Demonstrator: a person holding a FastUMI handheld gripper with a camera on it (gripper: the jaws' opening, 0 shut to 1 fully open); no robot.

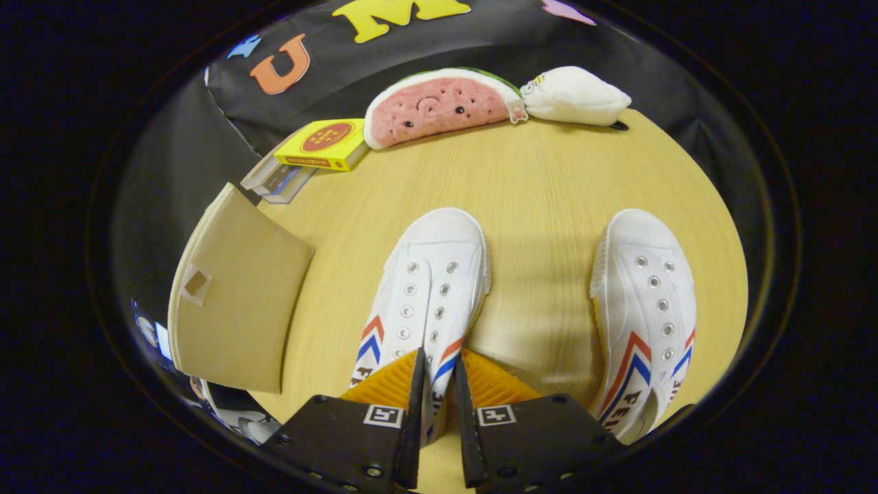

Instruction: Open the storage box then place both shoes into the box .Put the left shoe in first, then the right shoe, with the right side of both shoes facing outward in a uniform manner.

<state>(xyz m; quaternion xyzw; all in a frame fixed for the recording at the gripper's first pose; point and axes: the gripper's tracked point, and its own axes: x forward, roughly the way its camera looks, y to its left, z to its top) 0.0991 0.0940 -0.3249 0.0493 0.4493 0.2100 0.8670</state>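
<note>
The gripper (436,384) has its two fingers drawn close together with the side wall of the left shoe (425,295) pinched between them, near the heel opening, so it is clenched on that shoe. Whether the shoe is lifted or resting on the wooden table (542,178) cannot be told.

Taking the left shoe as the landmark: the right shoe (648,309) lies well apart to its right, toe pointing the same way, away from the fingers. The storage box (233,302), a brown cardboard one, stands just to the left of the shoe, a flat panel with a small tab facing up; from here I cannot tell for sure whether its lid is open. Beyond the shoe's toe, at the far edge of the table, lie a watermelon plush (439,106) and a white plush (576,96), and to the far left of the toe a yellow box (326,143) sits on a grey one.

The grip bites only a thin strip of canvas, so the shoe may twist, sag toe-down or slip out when carried. Swinging it left, the toe could clip the box wall and push the box off the table's edge. A twist in the hold could also leave the wrong side facing outward.
</note>
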